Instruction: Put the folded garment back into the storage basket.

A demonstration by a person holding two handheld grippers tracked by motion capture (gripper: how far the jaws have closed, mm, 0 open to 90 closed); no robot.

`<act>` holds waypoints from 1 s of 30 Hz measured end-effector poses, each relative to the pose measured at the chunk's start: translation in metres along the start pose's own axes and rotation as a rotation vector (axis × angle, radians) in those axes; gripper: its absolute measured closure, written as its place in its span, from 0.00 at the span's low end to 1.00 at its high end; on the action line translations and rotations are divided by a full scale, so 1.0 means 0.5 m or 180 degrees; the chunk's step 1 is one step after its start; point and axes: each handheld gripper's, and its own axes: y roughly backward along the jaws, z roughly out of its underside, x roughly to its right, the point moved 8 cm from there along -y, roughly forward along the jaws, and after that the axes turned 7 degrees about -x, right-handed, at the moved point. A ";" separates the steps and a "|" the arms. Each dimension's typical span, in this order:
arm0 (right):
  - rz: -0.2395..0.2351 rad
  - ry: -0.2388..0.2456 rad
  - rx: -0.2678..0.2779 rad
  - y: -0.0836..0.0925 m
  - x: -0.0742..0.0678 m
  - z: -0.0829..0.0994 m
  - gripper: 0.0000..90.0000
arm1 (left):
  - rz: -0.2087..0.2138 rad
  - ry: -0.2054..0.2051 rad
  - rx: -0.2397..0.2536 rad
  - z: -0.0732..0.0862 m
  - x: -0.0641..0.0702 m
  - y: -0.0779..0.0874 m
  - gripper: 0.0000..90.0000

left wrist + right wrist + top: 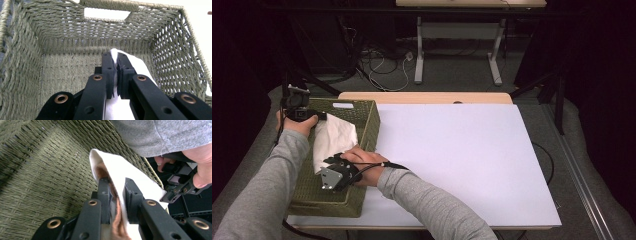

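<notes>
High view: both hand-held grippers, left (319, 117) & right (328, 160), clamped on white cloth (332, 140) inside woven basket (373, 120).

A white cloth (332, 140) hangs stretched over the open top of a green woven basket (371, 125) at the table's 9 o'clock edge. It runs from the basket's 11 o'clock corner toward 5 o'clock, folded and creased. An orange-brown patch (117, 220) shows on its inner fold.
</notes>
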 end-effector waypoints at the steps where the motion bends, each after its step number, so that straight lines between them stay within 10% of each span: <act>1: -0.0001 0.0007 -0.0024 0.000 -0.001 0.001 0.86 | 0.0001 -0.0005 -0.0007 0.001 -0.002 0.000 0.96; 22: -0.0111 0.0067 -0.0119 -0.018 -0.004 0.001 0.83 | -0.0047 0.0057 -0.0038 0.007 -0.026 -0.020 0.94; 30: 0.0014 0.0063 -0.0055 -0.010 0.005 0.001 0.53 | -0.0276 -0.0067 0.0123 0.000 -0.040 -0.017 0.57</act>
